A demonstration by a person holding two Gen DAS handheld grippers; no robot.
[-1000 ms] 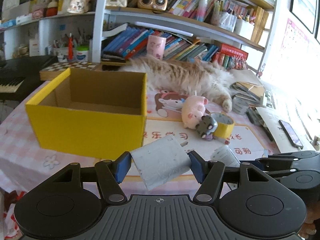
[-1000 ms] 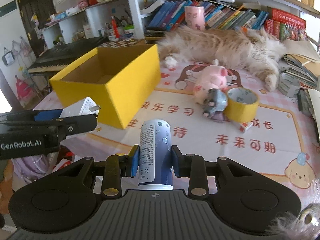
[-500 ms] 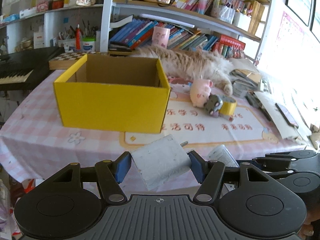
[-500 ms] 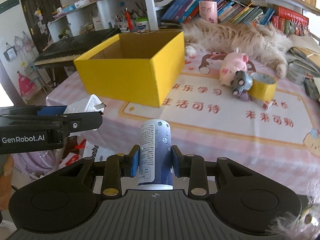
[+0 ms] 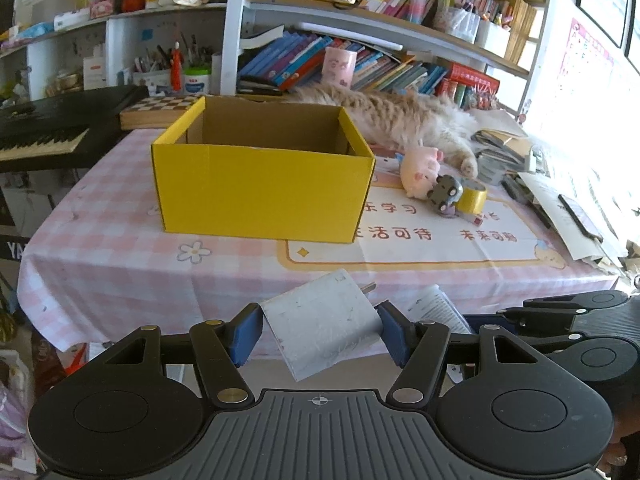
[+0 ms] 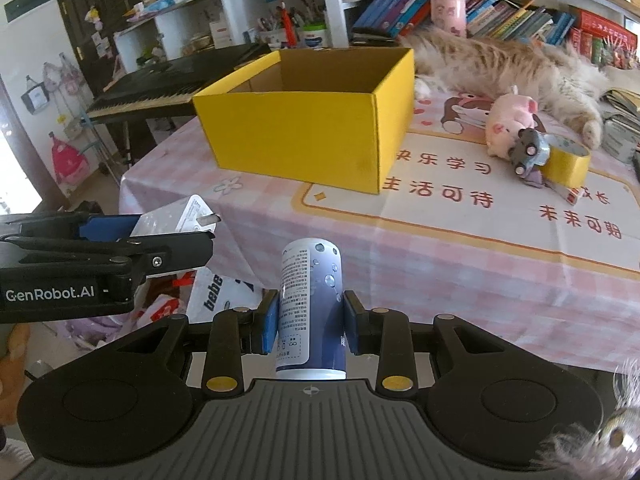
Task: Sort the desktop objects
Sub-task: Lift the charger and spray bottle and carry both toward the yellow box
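Left wrist view: a white plug adapter, tilted, is clamped by the left gripper off the table's near edge, w/ a blue canister gripped upright by the right gripper beside it, both short of the open yellow box on the pink checked tablecloth, a cat lying behind.

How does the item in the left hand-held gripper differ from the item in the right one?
The white charger plug is boxy and flat-sided with metal prongs; the blue bottle is a round cylinder with a printed label. The plug sits tilted between widely spread pads; the bottle stands straight between narrowly set pads. Both are clamped, off the table.
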